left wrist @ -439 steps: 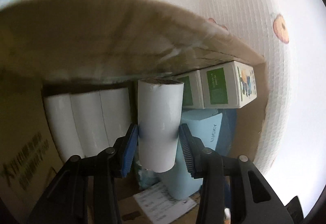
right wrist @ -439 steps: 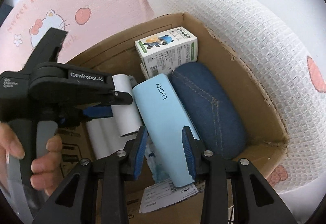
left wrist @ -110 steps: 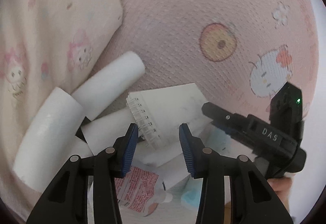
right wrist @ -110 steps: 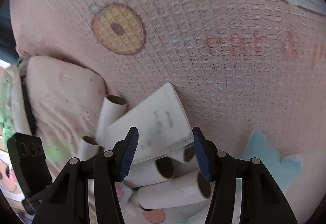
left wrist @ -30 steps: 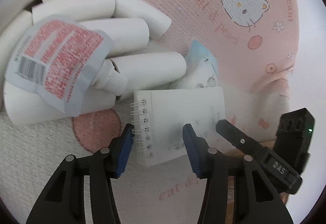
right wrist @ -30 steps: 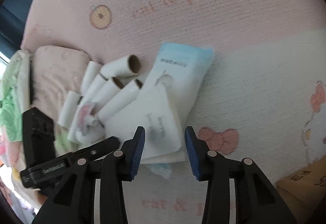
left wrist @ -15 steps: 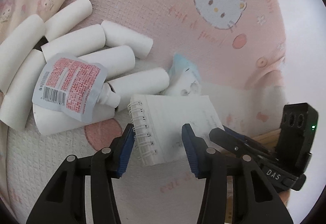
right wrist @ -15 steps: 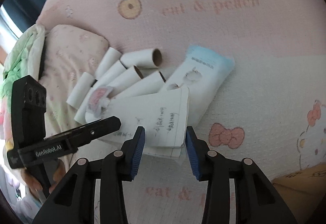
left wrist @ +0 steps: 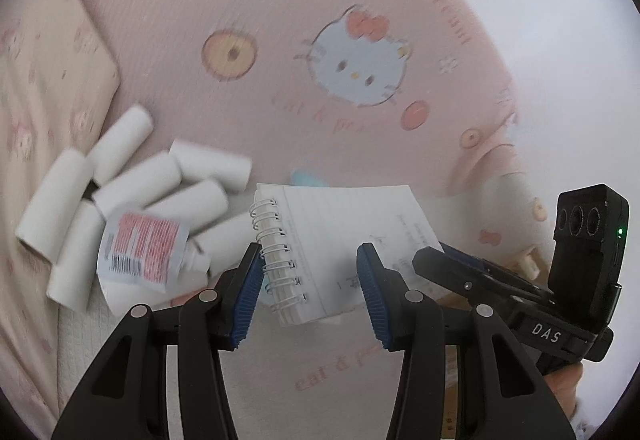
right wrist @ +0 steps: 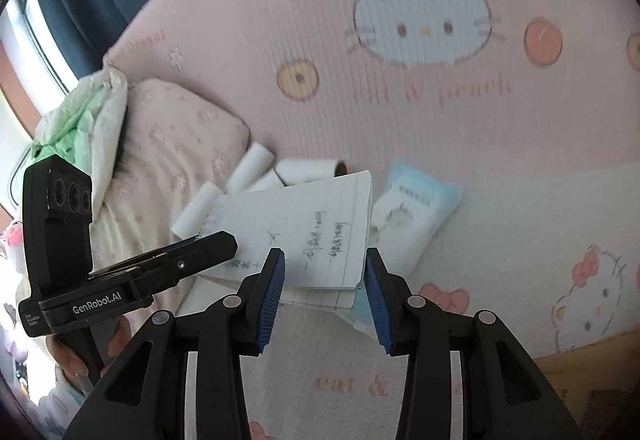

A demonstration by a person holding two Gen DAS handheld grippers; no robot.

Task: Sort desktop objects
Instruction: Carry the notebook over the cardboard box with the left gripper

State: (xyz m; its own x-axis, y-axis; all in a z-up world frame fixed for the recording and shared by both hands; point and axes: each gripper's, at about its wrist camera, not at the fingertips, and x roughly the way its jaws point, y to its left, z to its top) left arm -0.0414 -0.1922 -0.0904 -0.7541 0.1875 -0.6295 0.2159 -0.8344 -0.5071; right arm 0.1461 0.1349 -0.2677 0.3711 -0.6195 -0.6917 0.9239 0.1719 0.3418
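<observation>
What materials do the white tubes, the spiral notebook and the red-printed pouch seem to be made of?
White tubes: apparently cardboard, matte; one open end in the right wrist view shows a brown inside.
Spiral notebook: lined paper with handwriting, bound by a shiny wire coil, probably metal.
Red-printed pouch: likely soft plastic film, with a barcode and a spout.

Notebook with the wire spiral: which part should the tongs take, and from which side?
Best pinch the notebook at its wire spiral, coming from the side of the paper tubes. The binding keeps all sheets together; the opposite edge fans open.
</observation>
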